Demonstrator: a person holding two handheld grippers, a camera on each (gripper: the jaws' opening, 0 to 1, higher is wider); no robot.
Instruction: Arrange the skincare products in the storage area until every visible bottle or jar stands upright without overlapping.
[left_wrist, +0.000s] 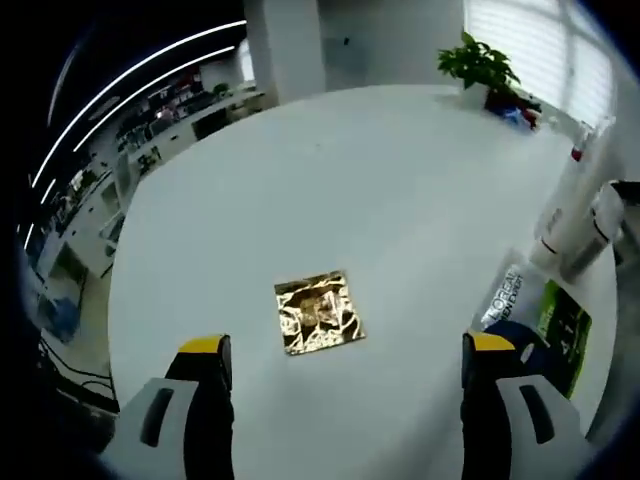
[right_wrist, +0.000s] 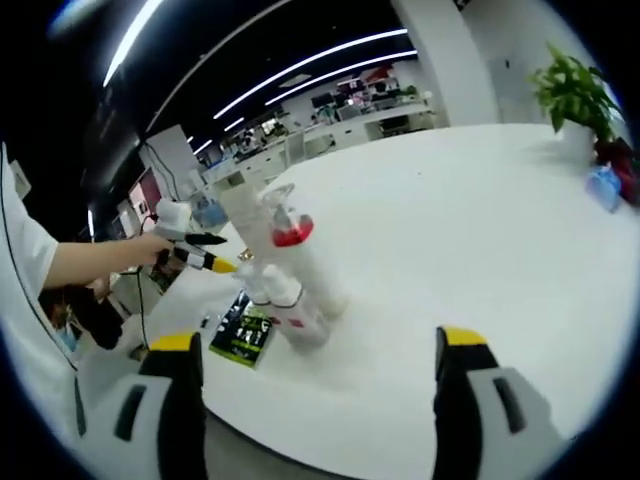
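The left gripper (left_wrist: 340, 375) hangs over the white worktop (left_wrist: 380, 190) with jaws wide apart, holding nothing; a gold packet (left_wrist: 317, 312) lies flat ahead; the right gripper (right_wrist: 315, 375) is also spread and empty; bottles (right_wrist: 290, 275) stand close together near a flat green pack (right_wrist: 243, 337); sorting looks barely started; next, reach for a flat item.

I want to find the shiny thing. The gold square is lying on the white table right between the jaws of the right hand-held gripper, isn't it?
Not quite. The gold square does lie on the white table, but it sits between the open jaws of the left hand-held gripper, as the left gripper view shows. The right hand-held gripper faces the bottles instead.
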